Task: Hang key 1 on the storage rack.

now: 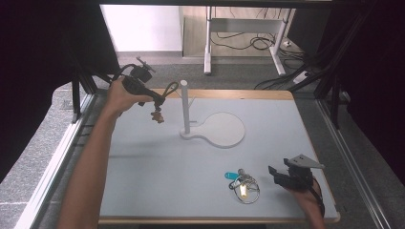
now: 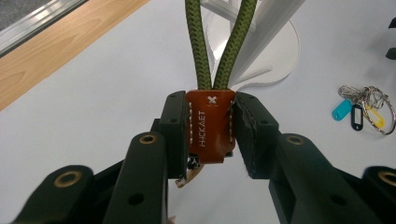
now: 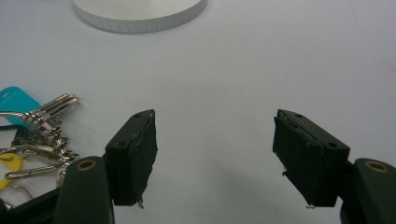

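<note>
My left gripper (image 2: 211, 122) is shut on the brown leather tab (image 2: 210, 126) of a keychain with a green cord loop (image 2: 219, 42). In the high view that gripper (image 1: 154, 98) is raised at the table's far left, with the loop (image 1: 170, 88) close beside the white post (image 1: 185, 106) of a stand and a small brown charm (image 1: 157, 116) hanging below. The stand has a round white base (image 1: 224, 130). My right gripper (image 3: 215, 156) stands open over bare table at the near right (image 1: 279, 175), with nothing between its pads. A bunch of keys (image 1: 242, 183) with coloured tags lies just to its left.
The key bunch (image 3: 35, 135) has a teal tag (image 2: 341, 109), a black one and a yellow one on metal rings. The stand's base edge (image 3: 140, 18) lies ahead of the right gripper. The white tabletop (image 1: 157, 162) has a wooden rim. Black frame rails flank both sides.
</note>
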A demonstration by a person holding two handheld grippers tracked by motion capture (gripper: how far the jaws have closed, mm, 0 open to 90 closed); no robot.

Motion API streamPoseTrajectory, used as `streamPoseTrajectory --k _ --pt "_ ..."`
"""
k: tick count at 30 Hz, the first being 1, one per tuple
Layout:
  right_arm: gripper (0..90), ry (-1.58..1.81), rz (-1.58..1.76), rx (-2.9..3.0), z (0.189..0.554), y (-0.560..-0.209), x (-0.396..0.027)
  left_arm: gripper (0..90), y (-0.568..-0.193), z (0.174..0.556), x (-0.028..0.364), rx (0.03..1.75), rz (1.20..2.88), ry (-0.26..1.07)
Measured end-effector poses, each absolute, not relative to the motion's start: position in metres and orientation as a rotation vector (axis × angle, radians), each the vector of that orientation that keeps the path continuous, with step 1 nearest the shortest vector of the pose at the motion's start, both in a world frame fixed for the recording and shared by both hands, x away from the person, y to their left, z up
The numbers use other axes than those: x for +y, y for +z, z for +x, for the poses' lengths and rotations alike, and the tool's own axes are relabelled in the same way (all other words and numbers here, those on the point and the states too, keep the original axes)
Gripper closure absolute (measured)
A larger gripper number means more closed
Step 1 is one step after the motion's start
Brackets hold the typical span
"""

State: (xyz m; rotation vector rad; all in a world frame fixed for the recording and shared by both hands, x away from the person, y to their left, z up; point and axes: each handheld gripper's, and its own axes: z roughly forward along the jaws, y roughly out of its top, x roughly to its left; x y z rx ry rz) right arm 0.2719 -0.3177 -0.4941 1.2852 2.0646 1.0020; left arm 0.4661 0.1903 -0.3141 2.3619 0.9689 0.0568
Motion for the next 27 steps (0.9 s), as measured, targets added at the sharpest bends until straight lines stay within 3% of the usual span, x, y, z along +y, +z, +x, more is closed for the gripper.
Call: streamPoseTrajectory --k 27 --pt "30.9 0.992 1.290 2.063 0.270 -0.496 -0.319 66.4 -0.342 0.475 0.176 0.940 2.399 -0.019"
